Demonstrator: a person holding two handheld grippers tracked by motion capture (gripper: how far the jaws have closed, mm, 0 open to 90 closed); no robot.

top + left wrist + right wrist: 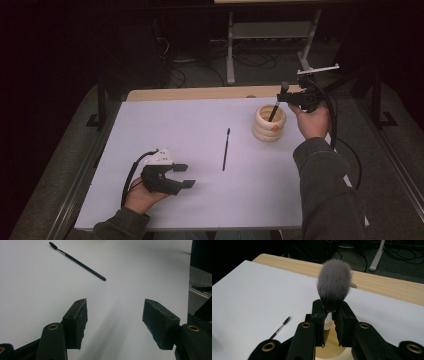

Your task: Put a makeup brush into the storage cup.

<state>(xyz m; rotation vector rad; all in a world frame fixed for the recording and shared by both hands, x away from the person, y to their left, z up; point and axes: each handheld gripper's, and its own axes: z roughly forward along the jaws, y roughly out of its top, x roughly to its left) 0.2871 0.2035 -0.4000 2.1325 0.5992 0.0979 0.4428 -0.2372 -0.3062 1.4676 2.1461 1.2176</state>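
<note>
My right gripper (pixel 286 98) is shut on a makeup brush (pixel 334 283) with a fluffy grey head, just below the bristles. The brush's dark handle (pixel 273 113) slants down into a cream ribbed holder (pixel 269 123) at the back right of the white board (pixel 165 135); the holder's rim (pixel 331 347) lies beneath my jaws. A thin black brush (pixel 226 149) lies flat mid-board, also seen as a slim stick (pixel 77 262) ahead of my left gripper and as a small stick (pixel 280 328) left of my right jaws. My left gripper (pixel 184 176) rests open near the front left, nothing between its fingers (pixel 76 322).
A wooden table edge (pixel 200 93) runs behind the white board. Beyond it are dark floor, cables and a metal stand leg (pixel 230 50). A cable (pixel 345 145) trails from the right gripper past the sleeve (pixel 325 185).
</note>
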